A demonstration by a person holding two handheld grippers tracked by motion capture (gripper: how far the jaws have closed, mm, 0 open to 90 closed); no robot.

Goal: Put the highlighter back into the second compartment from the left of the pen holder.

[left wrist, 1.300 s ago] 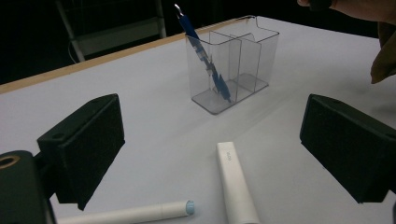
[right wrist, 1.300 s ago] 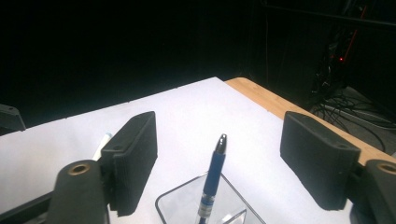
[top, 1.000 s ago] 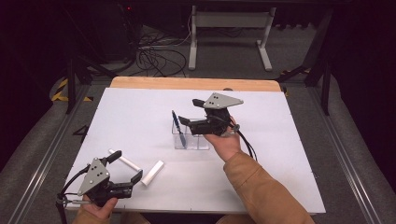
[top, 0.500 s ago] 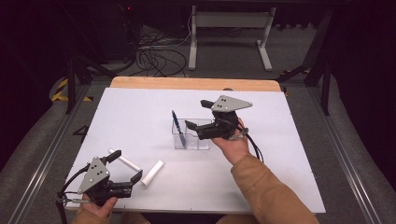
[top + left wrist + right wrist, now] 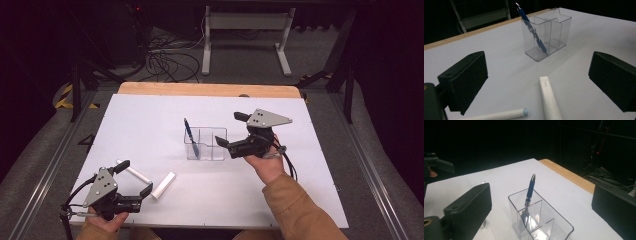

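Nearest, the left gripper [image 5: 134, 180] waits with jaws wide apart over two white pens [image 5: 163, 185] lying on the table [image 5: 150, 125]; I judge the next move is closing on one. Farther, the blue pen [image 5: 191, 138] already leans in the clear holder [image 5: 206, 144], and the right gripper [image 5: 229, 131], its jaws just opened and empty, is beside it.

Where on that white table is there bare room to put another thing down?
Free: the white table left of the clear holder, the far strip by the wooden edge, and the near right corner. Crowded: the near left, where two white markers lie by the left hand-held gripper.
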